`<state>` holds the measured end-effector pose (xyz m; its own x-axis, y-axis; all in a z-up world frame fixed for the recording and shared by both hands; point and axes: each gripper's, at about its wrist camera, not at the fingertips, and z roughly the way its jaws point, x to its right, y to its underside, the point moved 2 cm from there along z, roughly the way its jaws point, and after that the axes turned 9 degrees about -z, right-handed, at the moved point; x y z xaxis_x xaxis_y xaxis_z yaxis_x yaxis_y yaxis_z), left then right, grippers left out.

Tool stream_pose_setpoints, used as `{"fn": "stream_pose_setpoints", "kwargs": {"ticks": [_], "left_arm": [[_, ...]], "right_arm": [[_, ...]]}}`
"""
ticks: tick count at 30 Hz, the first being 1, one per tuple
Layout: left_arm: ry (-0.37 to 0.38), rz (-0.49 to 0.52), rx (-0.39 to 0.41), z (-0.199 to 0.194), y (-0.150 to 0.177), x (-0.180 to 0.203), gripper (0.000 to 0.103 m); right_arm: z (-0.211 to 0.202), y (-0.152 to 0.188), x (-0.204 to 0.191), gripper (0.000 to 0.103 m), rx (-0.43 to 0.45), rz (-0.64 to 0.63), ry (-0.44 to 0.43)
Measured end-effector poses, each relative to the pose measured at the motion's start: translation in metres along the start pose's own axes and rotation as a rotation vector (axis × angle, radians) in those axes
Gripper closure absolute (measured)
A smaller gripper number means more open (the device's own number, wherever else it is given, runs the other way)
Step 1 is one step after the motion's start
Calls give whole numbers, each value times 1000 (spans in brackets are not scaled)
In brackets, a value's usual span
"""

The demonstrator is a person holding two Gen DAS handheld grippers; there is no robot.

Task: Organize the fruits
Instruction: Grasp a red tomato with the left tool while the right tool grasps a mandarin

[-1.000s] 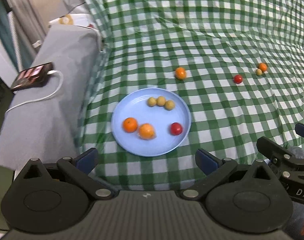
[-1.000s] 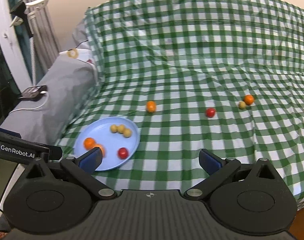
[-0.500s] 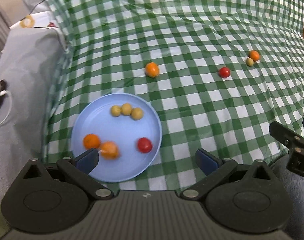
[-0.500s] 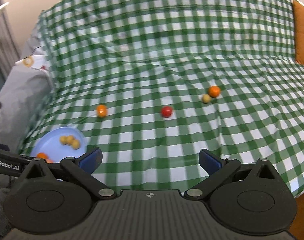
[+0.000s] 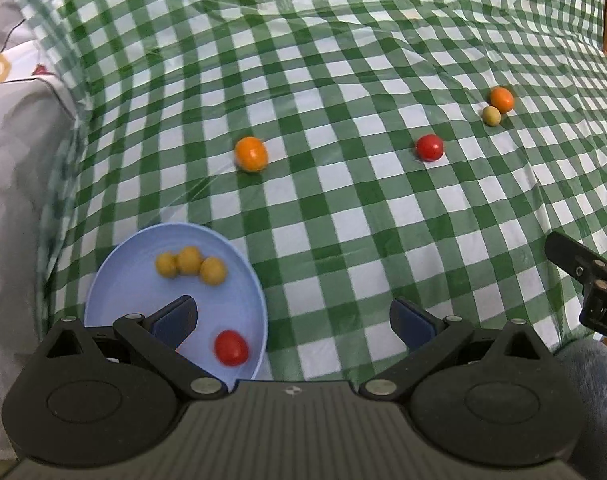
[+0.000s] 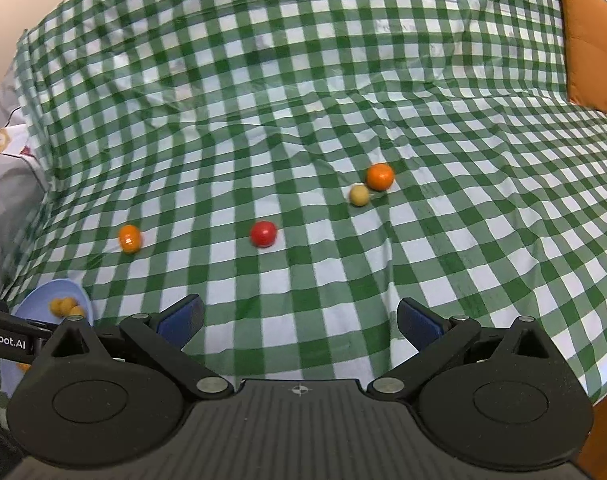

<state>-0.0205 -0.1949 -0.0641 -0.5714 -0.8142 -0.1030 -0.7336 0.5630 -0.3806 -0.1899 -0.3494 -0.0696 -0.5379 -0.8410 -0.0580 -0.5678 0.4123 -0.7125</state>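
A light blue plate [image 5: 239, 280] lies on the green checked cloth at lower left, holding three yellow fruits [image 5: 189, 260] and a red fruit [image 5: 231, 347]. Loose on the cloth are an orange fruit [image 5: 250, 154], a red fruit [image 5: 429, 147], a small yellow-green fruit [image 5: 491, 115] and another orange fruit [image 5: 502, 99]. My left gripper [image 5: 293, 318] is open and empty over the plate's right edge. My right gripper [image 6: 299, 322] is open and empty, well short of the red fruit [image 6: 263, 233], the orange fruit [image 6: 130, 238], the yellow-green fruit [image 6: 359, 194] and the far orange fruit [image 6: 379, 176].
A grey covered surface [image 5: 19, 184] borders the cloth on the left. An orange cushion [image 6: 589, 64] sits at the far right. The plate's edge [image 6: 79, 300] shows at lower left in the right wrist view. The right gripper's body [image 5: 591, 280] shows at the left view's right edge.
Both grippers have swung to the right. The plate has slid to the lower left of both views, and the loose fruits now sit nearer the middle. Both stay open.
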Motion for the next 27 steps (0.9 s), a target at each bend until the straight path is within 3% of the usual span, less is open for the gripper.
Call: {"fn": "stream_pose_setpoints", "kwargs": {"ticks": [5, 10, 20, 25, 26, 27], "left_arm": [[6, 30, 3, 19, -13, 20, 0], [51, 58, 47, 40, -38, 45, 0], [123, 210, 134, 105, -81, 114, 1], [131, 260, 140, 136, -91, 137, 1], [133, 265, 143, 141, -92, 140, 3], [140, 269, 143, 144, -93, 144, 13]], "right_arm": [[20, -6, 18, 1, 5, 3, 18], [48, -24, 43, 1, 64, -40, 80], [149, -65, 86, 4, 101, -81, 150], [196, -87, 104, 15, 111, -86, 143], [205, -88, 105, 17, 101, -90, 136], [215, -88, 106, 23, 93, -96, 122]]}}
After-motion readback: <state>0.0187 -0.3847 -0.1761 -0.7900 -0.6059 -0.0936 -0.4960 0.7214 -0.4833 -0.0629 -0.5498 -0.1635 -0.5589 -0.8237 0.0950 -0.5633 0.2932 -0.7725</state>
